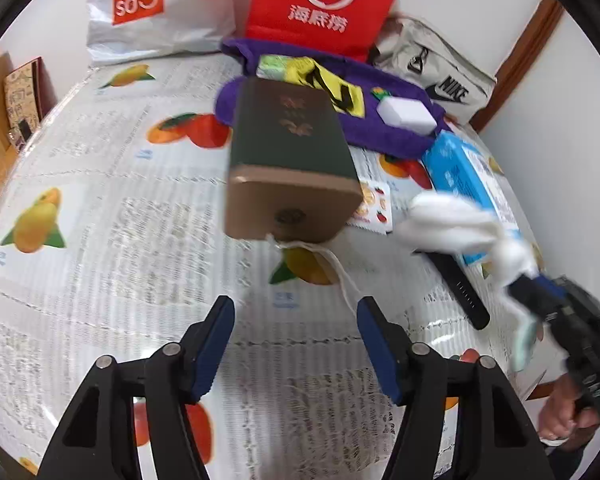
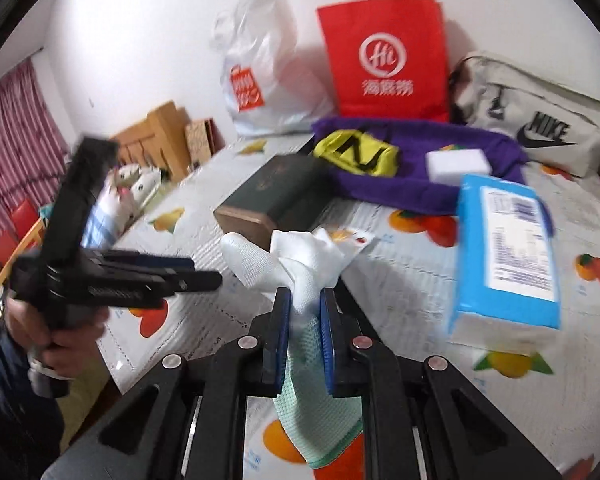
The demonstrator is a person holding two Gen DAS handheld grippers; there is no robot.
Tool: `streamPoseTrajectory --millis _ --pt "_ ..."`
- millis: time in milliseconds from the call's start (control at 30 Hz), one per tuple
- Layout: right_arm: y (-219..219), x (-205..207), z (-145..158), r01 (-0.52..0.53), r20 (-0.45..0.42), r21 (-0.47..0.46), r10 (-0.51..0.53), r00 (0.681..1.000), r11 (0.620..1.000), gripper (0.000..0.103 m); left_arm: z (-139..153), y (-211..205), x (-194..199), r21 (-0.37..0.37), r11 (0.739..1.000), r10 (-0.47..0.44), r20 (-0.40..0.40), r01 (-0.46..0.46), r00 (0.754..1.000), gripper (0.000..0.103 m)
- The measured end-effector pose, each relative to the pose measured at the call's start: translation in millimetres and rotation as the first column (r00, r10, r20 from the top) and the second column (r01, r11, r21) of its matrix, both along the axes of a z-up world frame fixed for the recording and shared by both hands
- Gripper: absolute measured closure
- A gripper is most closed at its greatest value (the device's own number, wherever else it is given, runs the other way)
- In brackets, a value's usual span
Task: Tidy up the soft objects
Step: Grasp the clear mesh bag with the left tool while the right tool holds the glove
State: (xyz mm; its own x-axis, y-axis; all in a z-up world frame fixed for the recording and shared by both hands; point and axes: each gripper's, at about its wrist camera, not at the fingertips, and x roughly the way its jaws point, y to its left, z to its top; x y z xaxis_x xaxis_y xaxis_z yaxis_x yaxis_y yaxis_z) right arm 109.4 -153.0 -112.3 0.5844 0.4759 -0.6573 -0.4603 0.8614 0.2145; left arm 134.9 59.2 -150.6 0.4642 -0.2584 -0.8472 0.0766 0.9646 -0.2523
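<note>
Right hand-held gripper [image 2: 304,304] pinches a white glove with a mint-green cuff [image 2: 300,268], lifted clear of the counter [image 2: 399,280] near its right edge, just beside the blue tissue pack [image 2: 507,252]. Left hand-held gripper [image 1: 296,322] hangs half-spread, nothing between its pads, short of the green-and-gold box [image 1: 290,160]. Purple towel [image 1: 391,132] lies at the far edge.

red paper bag [image 2: 383,60], green box [image 1: 292,140]

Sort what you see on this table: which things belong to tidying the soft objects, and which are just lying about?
Job: white glove clamped in the right gripper; purple towel; yellow cloth; white sponge.

Lying about: green box; blue packet; red bag; black strap.
</note>
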Motion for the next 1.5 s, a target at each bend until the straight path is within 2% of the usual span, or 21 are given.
streamPoseTrajectory --millis 233,433,633,800,933,1000,1167,1200,1267,1300,1367,1500 --pt "-38 -13 13 0.052 0.028 0.086 -0.054 0.998 0.995 0.088 -12 -30 4 0.018 0.999 -0.039 -0.025 0.039 0.999 0.041" --pt "-52 -10 25 0.048 0.054 0.182 -0.059 0.997 0.982 0.088 -16 -55 15 0.061 0.996 -0.06 -0.019 0.061 0.998 0.035" --pt "-55 0 51 0.027 0.112 0.216 -0.052 0.992 0.976 0.089 -21 -74 28 0.095 0.993 -0.069 -0.008 0.069 0.998 0.026" --pt "-63 1 58 0.043 0.138 0.196 -0.071 0.988 0.98 0.089 -23 -86 34 0.139 0.988 -0.071 0.011 0.068 0.997 0.022" --pt "-78 -4 38 0.081 0.096 0.149 -0.096 0.991 0.986 0.089 -27 -101 34 0.242 0.968 -0.079 0.04 0.067 0.996 0.022" --pt "-86 -12 24 0.1 0.071 0.123 -0.109 0.992 0.987 0.088 -26 -103 31 0.246 0.967 -0.088 0.063 0.07 0.994 0.029" --pt "-97 -30 -3 0.111 0.015 0.076 -0.113 0.993 0.991 0.088 -23 -108 22 0.238 0.965 -0.138 0.1 0.111 0.985 0.065" --pt "-99 -32 -7 0.117 0.005 0.07 -0.118 0.993 0.991 0.088 -23 -109 22 0.232 0.966 -0.139 0.101 0.113 0.985 0.068" --pt "-104 -34 -17 0.139 -0.02 0.063 -0.138 0.99 0.988 0.088 -21 -108 22 0.209 0.971 -0.139 0.098 0.116 0.985 0.088" --pt "-106 -36 -20 0.15 -0.027 0.061 -0.148 0.989 0.987 0.088 -21 -107 21 0.189 0.975 -0.139 0.092 0.12 0.986 0.093" --pt "-111 -36 -29 0.181 -0.048 0.051 -0.179 0.983 0.982 0.089 -21 -102 20 0.15 0.98 -0.141 0.081 0.127 0.987 0.097" --pt "-113 -39 -39 0.209 -0.061 0.03 -0.207 0.977 0.978 0.088 -20 -93 10 0.112 0.986 -0.13 0.07 0.121 0.989 0.098"
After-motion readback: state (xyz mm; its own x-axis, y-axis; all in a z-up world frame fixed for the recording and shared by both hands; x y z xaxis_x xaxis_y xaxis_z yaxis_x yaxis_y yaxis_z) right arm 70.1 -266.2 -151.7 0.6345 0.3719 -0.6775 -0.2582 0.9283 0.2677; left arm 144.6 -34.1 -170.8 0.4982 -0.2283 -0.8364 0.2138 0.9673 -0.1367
